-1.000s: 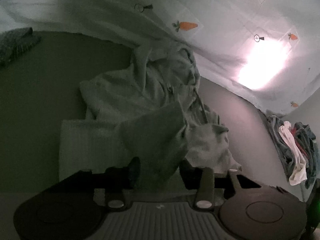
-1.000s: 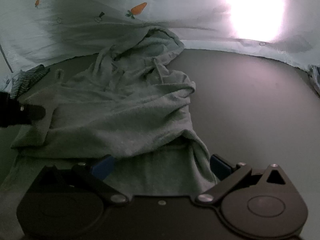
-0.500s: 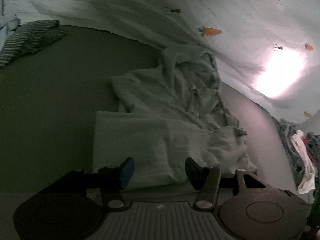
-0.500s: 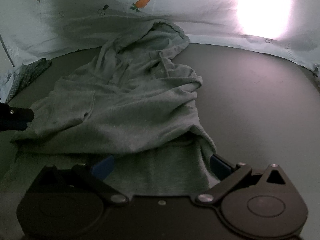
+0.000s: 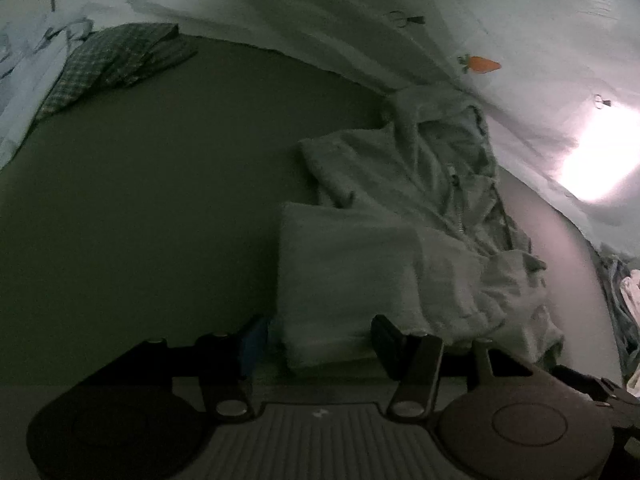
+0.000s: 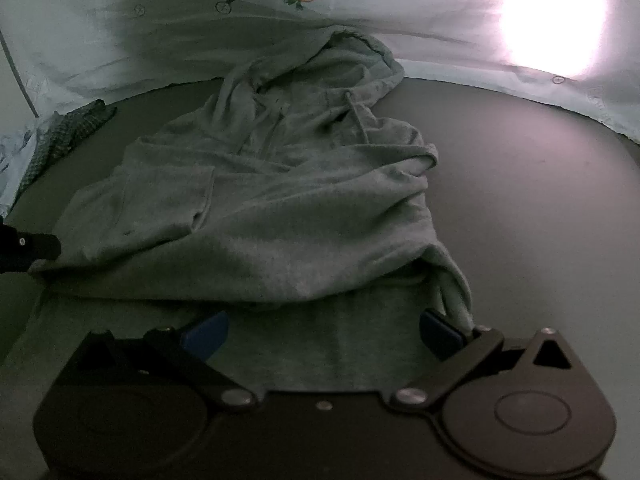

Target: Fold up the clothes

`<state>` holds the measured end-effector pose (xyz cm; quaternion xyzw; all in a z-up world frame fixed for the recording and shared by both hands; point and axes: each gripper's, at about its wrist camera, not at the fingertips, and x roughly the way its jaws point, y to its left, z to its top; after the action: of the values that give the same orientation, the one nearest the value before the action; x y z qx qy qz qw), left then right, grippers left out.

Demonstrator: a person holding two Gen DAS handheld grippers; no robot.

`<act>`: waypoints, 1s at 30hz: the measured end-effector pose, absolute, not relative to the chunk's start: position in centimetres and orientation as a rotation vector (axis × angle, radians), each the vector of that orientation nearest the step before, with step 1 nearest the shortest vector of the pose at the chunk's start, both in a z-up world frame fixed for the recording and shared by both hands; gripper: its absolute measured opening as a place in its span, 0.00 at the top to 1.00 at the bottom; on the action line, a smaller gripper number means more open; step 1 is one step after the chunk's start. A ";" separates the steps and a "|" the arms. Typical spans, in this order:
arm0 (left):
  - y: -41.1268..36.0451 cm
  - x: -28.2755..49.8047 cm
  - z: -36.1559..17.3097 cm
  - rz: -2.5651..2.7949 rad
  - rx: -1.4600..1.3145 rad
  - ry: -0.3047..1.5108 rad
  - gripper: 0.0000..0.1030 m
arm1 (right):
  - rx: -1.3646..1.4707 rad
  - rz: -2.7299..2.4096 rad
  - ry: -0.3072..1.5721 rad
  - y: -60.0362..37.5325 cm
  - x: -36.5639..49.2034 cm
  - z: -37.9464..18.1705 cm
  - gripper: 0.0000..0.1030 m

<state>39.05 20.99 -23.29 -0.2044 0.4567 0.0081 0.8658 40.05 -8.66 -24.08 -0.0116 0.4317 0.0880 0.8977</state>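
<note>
A second ago the left gripper held a flap of the grey hoodie; it has since let go, so that fold is laid. The hoodie lies mid-table, hood toward the far edge. Both grippers stand open and empty, the right gripper over the hem.

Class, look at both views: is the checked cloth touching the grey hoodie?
Apart. The left wrist view shows bare tabletop between the checked cloth and the grey hoodie.
</note>
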 end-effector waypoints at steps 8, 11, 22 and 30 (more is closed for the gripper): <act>21.4 39.5 -24.2 0.052 -0.411 0.983 0.40 | -0.064 0.212 0.868 -7.5 41.0 -23.3 0.00; 21.3 39.7 -24.3 0.057 -0.405 0.983 0.38 | -0.076 0.253 0.835 -6.4 41.6 -22.3 0.00; 20.6 40.2 -24.4 0.054 -0.356 0.986 0.30 | 0.054 0.511 0.858 -3.0 45.2 -21.3 0.54; 20.0 40.3 -24.4 0.052 -0.329 0.987 0.23 | 0.078 0.456 0.929 -2.4 46.6 -23.4 0.55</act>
<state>40.32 19.96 -24.42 -0.1574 0.4713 0.0249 0.8674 46.58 -2.38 -23.44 0.0373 0.4438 0.2180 0.8684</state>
